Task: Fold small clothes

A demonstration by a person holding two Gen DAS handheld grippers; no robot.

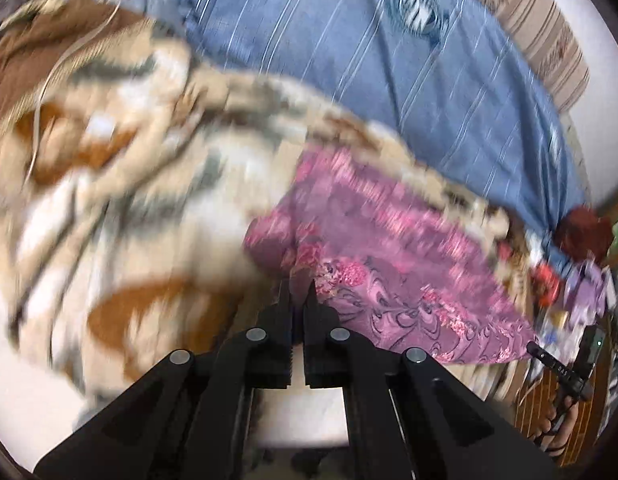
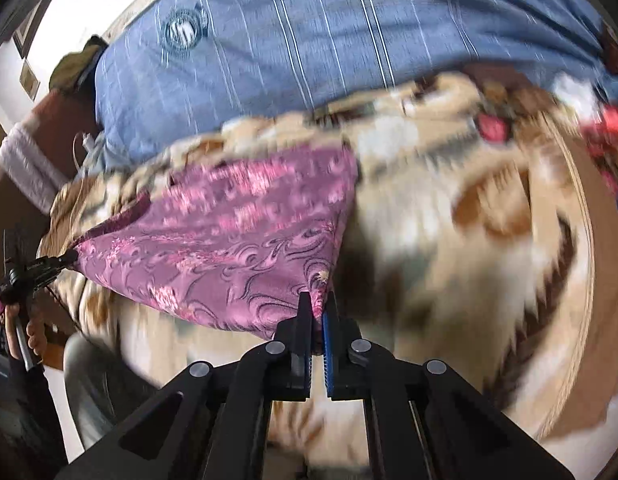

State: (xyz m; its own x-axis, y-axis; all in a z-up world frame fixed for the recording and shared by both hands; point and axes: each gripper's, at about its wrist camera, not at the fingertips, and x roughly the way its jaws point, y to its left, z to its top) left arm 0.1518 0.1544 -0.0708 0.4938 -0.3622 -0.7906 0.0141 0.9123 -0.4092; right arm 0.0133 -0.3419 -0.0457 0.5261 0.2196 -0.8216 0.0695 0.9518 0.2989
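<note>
Left gripper (image 1: 299,292): nearest our left wrist view, its jaws are pinched together on one corner of the pink cloth (image 1: 389,264); we see fabric bunched between the tips.
Pink cloth: a small patterned purple-pink piece, lifted along its near edge and stretched between our two grippers, with the rest trailing onto the blanket (image 1: 129,160) beneath it.
Right gripper (image 2: 319,304): right of the cloth's span, its jaws are clamped on the opposite near corner; the blue-padded finger presses the fabric against the black one.
Blanket: tan, white and brown, lying under and around the cloth on every side.
Blue cover (image 2: 309,32): striped, beyond the cloth's far edge, not touching our grippers.
Step in hand: we judge that we are carrying the held edge across to the far edge to make a fold.
Doing it well: we should keep both corners level and the edge taut, move them together, and lay them squarely on the far corners before letting go.
Risk: both views are motion-blurred, so we cannot tell whether the far edge lies flat; a bunched far edge would give a crooked fold.
</note>
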